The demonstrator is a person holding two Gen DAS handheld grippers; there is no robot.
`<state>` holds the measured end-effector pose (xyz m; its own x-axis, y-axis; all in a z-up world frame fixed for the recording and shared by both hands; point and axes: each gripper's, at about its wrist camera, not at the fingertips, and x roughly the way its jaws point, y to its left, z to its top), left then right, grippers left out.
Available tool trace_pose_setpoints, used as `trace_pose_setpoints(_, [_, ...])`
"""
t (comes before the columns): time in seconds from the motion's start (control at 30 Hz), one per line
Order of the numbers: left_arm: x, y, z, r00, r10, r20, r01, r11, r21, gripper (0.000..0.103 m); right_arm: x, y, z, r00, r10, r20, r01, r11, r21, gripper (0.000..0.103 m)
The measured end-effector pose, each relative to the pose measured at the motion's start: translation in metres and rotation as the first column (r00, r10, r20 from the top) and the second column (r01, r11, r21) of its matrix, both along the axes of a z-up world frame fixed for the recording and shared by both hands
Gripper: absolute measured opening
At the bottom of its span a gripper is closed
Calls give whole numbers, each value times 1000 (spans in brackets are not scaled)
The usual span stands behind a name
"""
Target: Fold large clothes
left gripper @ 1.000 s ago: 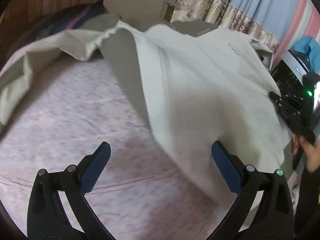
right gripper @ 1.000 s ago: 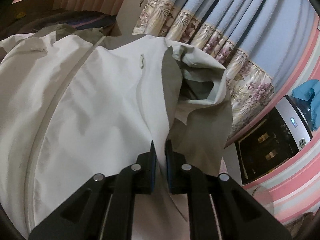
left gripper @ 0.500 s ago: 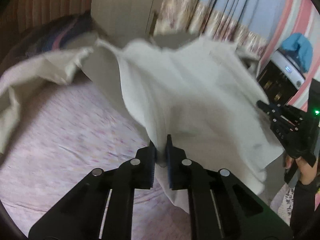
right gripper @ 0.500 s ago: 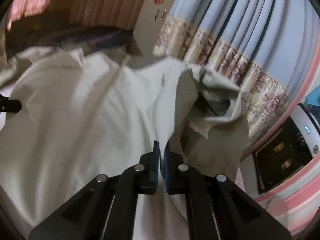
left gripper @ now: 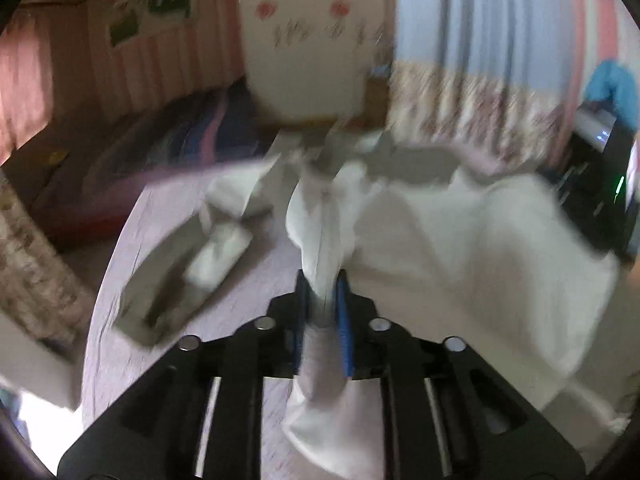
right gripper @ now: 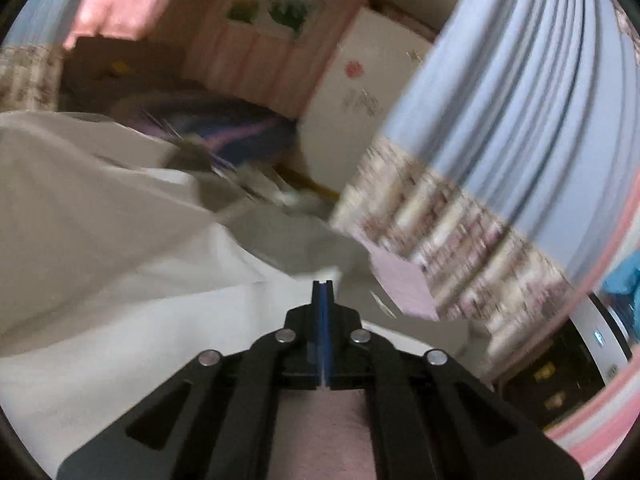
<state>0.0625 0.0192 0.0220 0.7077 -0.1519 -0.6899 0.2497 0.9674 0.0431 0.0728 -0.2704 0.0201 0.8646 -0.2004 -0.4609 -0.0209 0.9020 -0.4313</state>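
Left wrist view: left hand-held gripper (left gripper: 323, 300) clamped on bunched edge of large off-white cloth garment (left gripper: 460, 248), lifted over pink floral bed (left gripper: 248, 280), likely for folding. Right hand-held gripper (right gripper: 322, 308) fully closed; grip unclear.

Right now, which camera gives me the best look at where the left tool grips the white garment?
The left wrist view, though blurred: the left tool is shut on a bunched fold of the white garment, which spreads to its right over the bed. The right wrist view shows only the garment's spread cloth beside the shut right tool, not that grip.
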Motion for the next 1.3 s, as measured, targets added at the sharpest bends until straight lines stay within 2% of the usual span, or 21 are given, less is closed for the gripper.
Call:
trace_pose_setpoints(0.1, [11, 6, -45, 994, 44, -103, -36, 996, 75, 41, 22, -33, -26, 990, -117, -76, 113, 992, -57, 0])
trace_pose_setpoints(0.17, [14, 9, -66, 988, 48, -149, -35, 996, 87, 53, 31, -54, -42, 977, -142, -160, 143, 990, -8, 0])
trace_pose_setpoints(0.2, [14, 12, -67, 988, 62, -139, -47, 993, 105, 66, 33, -59, -46, 973, -138, -183, 143, 989, 19, 0])
trace_pose_setpoints(0.23, [13, 16, -66, 990, 92, -106, -76, 987, 142, 74, 33, -62, -50, 971, -129, -203, 141, 989, 45, 0])
trace_pose_setpoints(0.27, [14, 21, -64, 991, 103, -89, -88, 985, 149, 86, 34, -65, -52, 969, -127, -213, 142, 988, 56, 0])
trace_pose_setpoints(0.3, [13, 30, -56, 991, 111, -75, -100, 986, 134, 93, 34, -62, -56, 968, -120, -221, 137, 989, 63, 0])
trace_pose_setpoints(0.4, [15, 42, -45, 993, 87, -81, -81, 994, 77, 96, 36, -52, -58, 970, -95, -224, 114, 991, 71, 1])
trace_pose_setpoints(0.47, [14, 49, -36, 993, 101, -56, -97, 993, 72, 95, 31, -43, -53, 974, -86, -212, 102, 993, 66, 7])
trace_pose_setpoints(0.53, [9, 66, -26, 993, 110, -50, -109, 994, 29, 96, 30, -37, -45, 977, -81, -195, 91, 995, 45, 38])
trace_pose_setpoints(0.6, [9, 87, -20, 988, 146, -43, -147, 989, -25, 100, 31, -30, -40, 982, -82, -172, 86, 996, 18, 45])
trace_pose_setpoints(0.77, [49, 128, -48, 937, 336, -99, -339, 941, -14, 100, 51, -20, -37, 985, -66, -162, 74, 996, 43, 45])
trace_pose_setpoints(0.87, [88, 149, -80, 866, 468, -176, -478, 879, -13, 100, 59, -7, -39, 986, -43, -160, 50, 998, 41, 45])
trace_pose_setpoints(0.9, [97, 157, -89, 841, 501, -202, -517, 855, -31, 99, 60, -1, -40, 986, -33, -161, 39, 999, 34, 45])
trace_pose_setpoints(0.97, [113, 177, -107, 774, 584, -246, -615, 786, -67, 97, 62, 8, -43, 988, -23, -155, 25, 1000, 11, 45])
trace_pose_setpoints(1.03, [124, 188, -116, 727, 645, -235, -672, 739, -50, 97, 62, 12, -44, 987, -14, -160, 16, 1000, 10, 45])
trace_pose_setpoints(1.1, [134, 189, -119, 712, 678, -182, -688, 725, 12, 91, 63, 13, -46, 986, -10, -166, 11, 1000, 10, 45])
trace_pose_setpoints(1.13, [142, 191, -123, 711, 681, -174, -687, 726, 34, 83, 64, 14, -47, 986, -9, -168, 10, 1000, 9, 45])
trace_pose_setpoints(1.2, [153, 199, -130, 718, 665, -205, -675, 737, 23, 38, 65, 14, -47, 986, -8, -168, 10, 1000, 11, 45])
trace_pose_setpoints(1.23, [159, 205, -135, 737, 630, -245, -653, 757, -20, 25, 65, 15, -47, 986, -8, -168, 11, 1000, 15, 45])
trace_pose_setpoints(1.27, [163, 208, -136, 740, 616, -268, -647, 762, -35, 5, 65, 15, -47, 986, -8, -169, 11, 1000, 16, 45])
trace_pose_setpoints(1.3, [166, 212, -136, 737, 620, -270, -649, 761, -24, 3, 65, 16, -48, 986, -7, -168, 10, 1000, 17, 45])
